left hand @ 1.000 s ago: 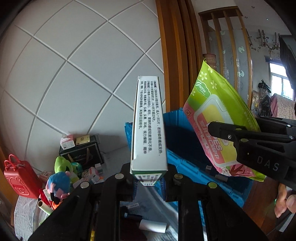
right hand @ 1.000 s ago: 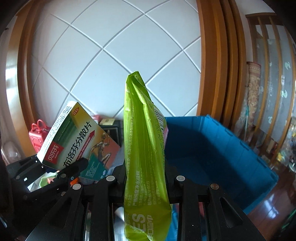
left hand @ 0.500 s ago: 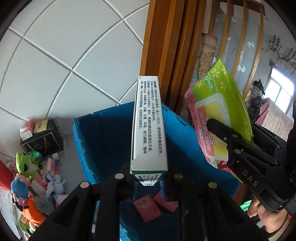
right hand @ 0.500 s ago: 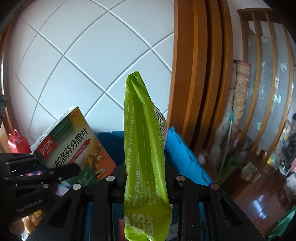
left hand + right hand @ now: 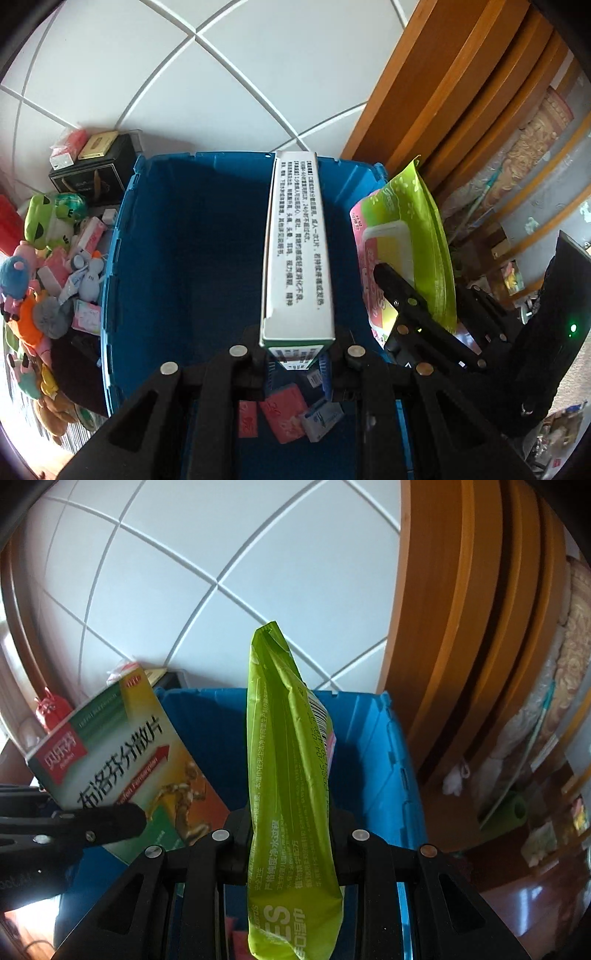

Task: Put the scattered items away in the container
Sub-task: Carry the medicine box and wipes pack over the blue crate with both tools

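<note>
Both loads now hang over the blue bin [image 5: 122, 258], where a second ago the tongs had only its near corner in view beyond the floor clutter. The left tongs [image 5: 297, 354] are clamped shut on a white-sided medicine box [image 5: 297, 254], held end-on above the bin's middle. The right tongs [image 5: 290, 836] are closed on a green wipes pack [image 5: 291, 768], held edge-up and just inside the bin's right wall. Neither grip has changed during the swing across. A few small packets [image 5: 282, 417] lie on the bin floor below the box. Toys [image 5: 33, 288] and cartons remain on the floor to the bin's left, so the tidying looks far from over. With both items above the opening, release appears to be the next step; the pack, nearest the wall, seems likelier to catch the rim.
</note>
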